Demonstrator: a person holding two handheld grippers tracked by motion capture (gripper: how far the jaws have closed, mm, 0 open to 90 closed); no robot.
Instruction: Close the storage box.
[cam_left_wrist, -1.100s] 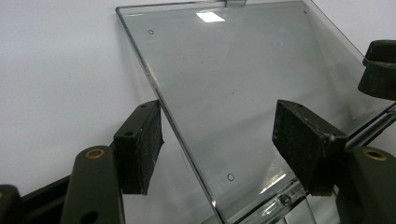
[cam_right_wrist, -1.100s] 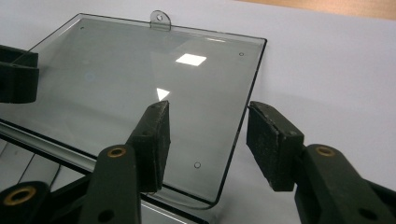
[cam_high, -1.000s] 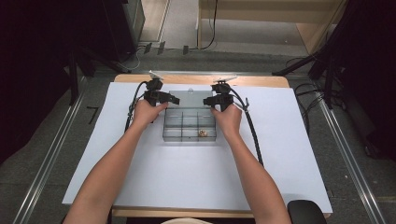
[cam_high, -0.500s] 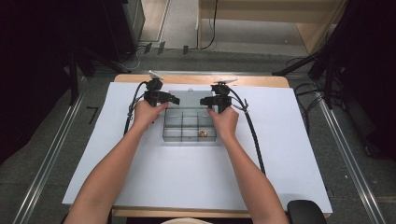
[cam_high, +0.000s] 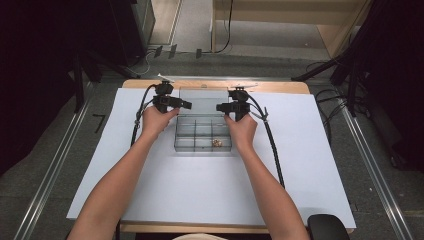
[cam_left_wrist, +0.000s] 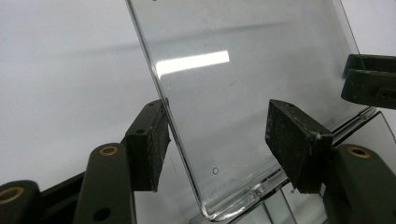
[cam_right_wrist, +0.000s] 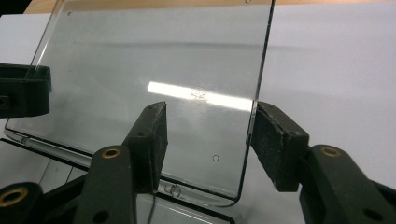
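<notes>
Left gripper view: clear glossy plastic lid (cam_left_wrist: 243, 93) upright; matte fingers (cam_left_wrist: 149, 144) straddle edges, open, closing.

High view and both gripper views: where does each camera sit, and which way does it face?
High view: above the person's side, facing forward and down on the table, clear box, both forearms, left gripper and right gripper.
Left gripper view: rides that gripper, faces the raised lid; own fingers straddle its edge.
Right gripper view: likewise, fingers straddling the opposite edge.
Shared: both gripper views show the lid and the other gripper; both pairs of fingers have just been closing.
</notes>
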